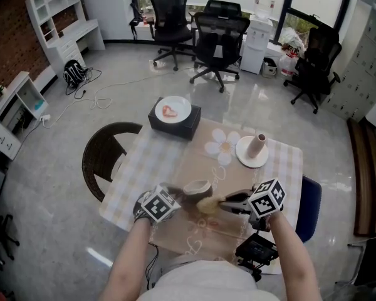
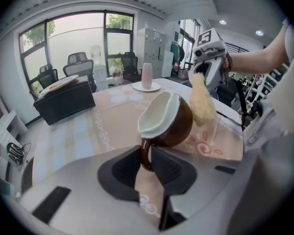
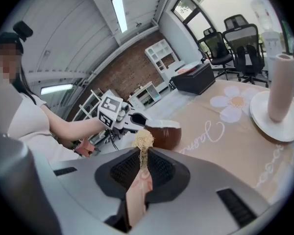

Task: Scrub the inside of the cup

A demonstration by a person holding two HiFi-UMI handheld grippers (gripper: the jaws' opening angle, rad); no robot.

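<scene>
Both grippers are holding something. The left gripper [image 2: 146, 163] has its jaws squeezed on the handle [image 2: 145, 154] of the brown cup [image 2: 171, 124]. The cup is white inside. It is up in the air over the tablecloth [image 1: 197, 152] and tipped a little.

The right gripper [image 3: 141, 168] is pinching a pale, stringy scrubber [image 3: 143, 140]. The scrubber is just beside the cup and is not inside it yet.

The cup looks hard and smooth, so I think it could slip, and it could break if it fell. The handle looks like the best place to hold it. The scrubber looks soft and light, and it should bend easily.

Some curly white writing [image 3: 213, 129] is on the tablecloth, but I cannot read it. The cup has no words that I can see.
</scene>
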